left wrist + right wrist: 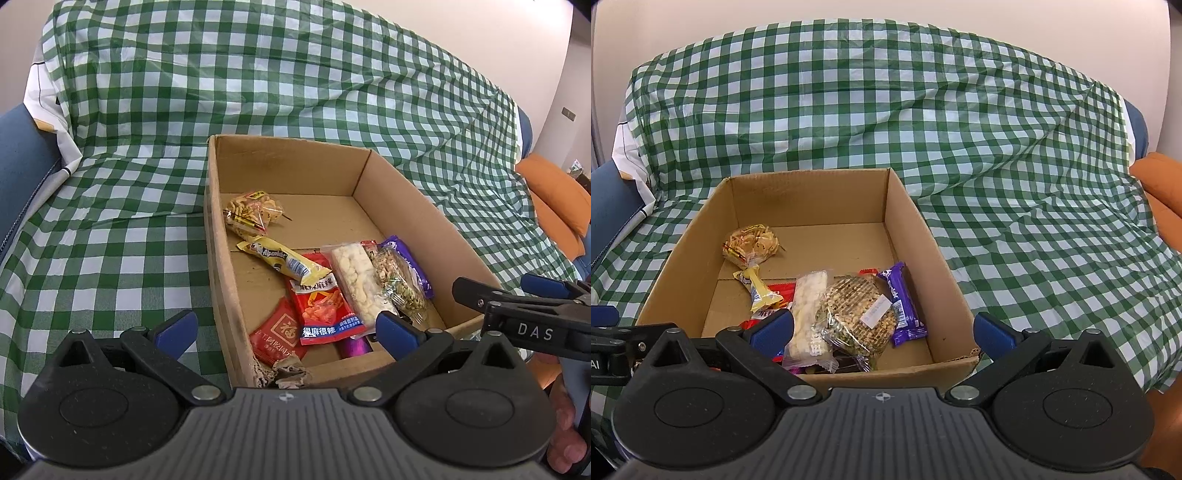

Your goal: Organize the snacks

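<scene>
We hold the left gripper (pixel 286 332) and the right gripper (pixel 882 332) over the near wall of the cardboard box (pixel 809 199), both with jaws spread wide and holding nothing. The snacks (pixel 849 310) lie inside the box (mostly toward its near end), and a crackers bag (pixel 253 212) sits further back by its left wall. The box rests on a green checked cloth (pixel 110 221).
</scene>
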Demonstrator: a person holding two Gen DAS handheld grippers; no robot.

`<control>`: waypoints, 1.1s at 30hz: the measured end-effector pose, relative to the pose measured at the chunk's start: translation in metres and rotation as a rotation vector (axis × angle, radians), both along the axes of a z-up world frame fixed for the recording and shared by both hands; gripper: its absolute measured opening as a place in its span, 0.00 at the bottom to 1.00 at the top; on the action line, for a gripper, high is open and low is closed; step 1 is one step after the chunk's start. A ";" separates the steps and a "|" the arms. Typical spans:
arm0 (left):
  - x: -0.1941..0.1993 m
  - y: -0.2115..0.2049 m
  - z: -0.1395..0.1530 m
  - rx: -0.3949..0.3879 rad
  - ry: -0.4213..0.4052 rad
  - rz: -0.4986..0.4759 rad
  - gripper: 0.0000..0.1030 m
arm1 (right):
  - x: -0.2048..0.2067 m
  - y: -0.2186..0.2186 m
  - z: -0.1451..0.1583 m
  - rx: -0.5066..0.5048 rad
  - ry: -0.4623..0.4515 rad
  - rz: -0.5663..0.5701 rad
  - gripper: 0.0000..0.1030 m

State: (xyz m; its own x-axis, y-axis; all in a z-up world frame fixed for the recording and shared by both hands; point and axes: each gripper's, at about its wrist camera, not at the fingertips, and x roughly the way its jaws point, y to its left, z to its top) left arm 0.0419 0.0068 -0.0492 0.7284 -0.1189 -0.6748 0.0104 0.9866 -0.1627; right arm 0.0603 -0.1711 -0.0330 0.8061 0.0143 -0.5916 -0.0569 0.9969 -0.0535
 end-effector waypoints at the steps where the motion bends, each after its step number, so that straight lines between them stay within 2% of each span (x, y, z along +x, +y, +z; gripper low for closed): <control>1: 0.000 0.000 0.000 -0.001 0.001 0.000 1.00 | 0.000 0.000 0.000 -0.001 -0.001 0.001 0.99; 33: 0.001 0.001 0.001 -0.005 -0.002 0.006 1.00 | 0.004 -0.001 0.001 -0.006 -0.001 0.027 0.99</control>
